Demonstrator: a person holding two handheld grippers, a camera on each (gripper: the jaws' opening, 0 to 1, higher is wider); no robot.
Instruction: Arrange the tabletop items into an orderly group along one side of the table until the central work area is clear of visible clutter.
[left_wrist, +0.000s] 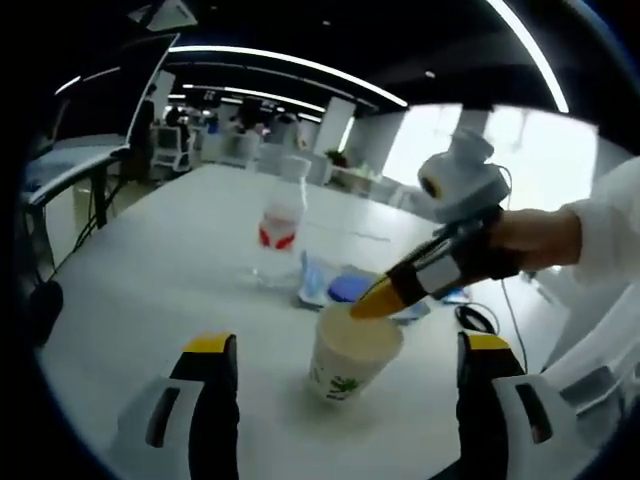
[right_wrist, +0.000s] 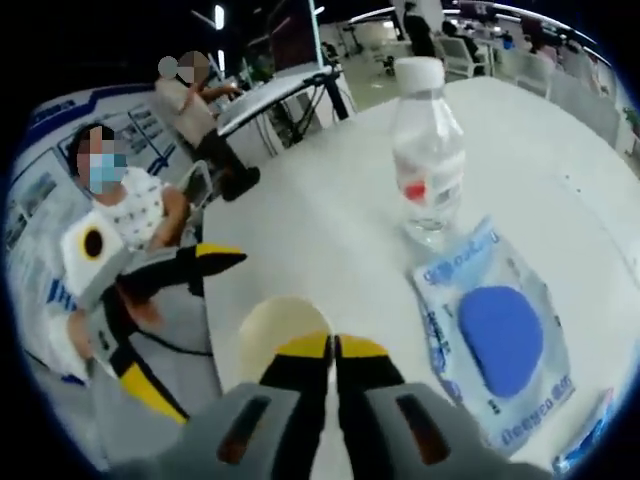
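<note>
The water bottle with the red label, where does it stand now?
In the left gripper view the water bottle stands upright on the white table, beyond the paper cup. In the right gripper view it stands just beyond the clear packet.

cream cup (left_wrist: 352, 352) with green print, red-labelled clear bottle (right_wrist: 427, 160), blue-centred packet (right_wrist: 497, 335)

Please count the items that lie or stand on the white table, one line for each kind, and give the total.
Paper cup: 1
Water bottle: 1
Clear packet with a blue disc: 1
Total: 3
</note>
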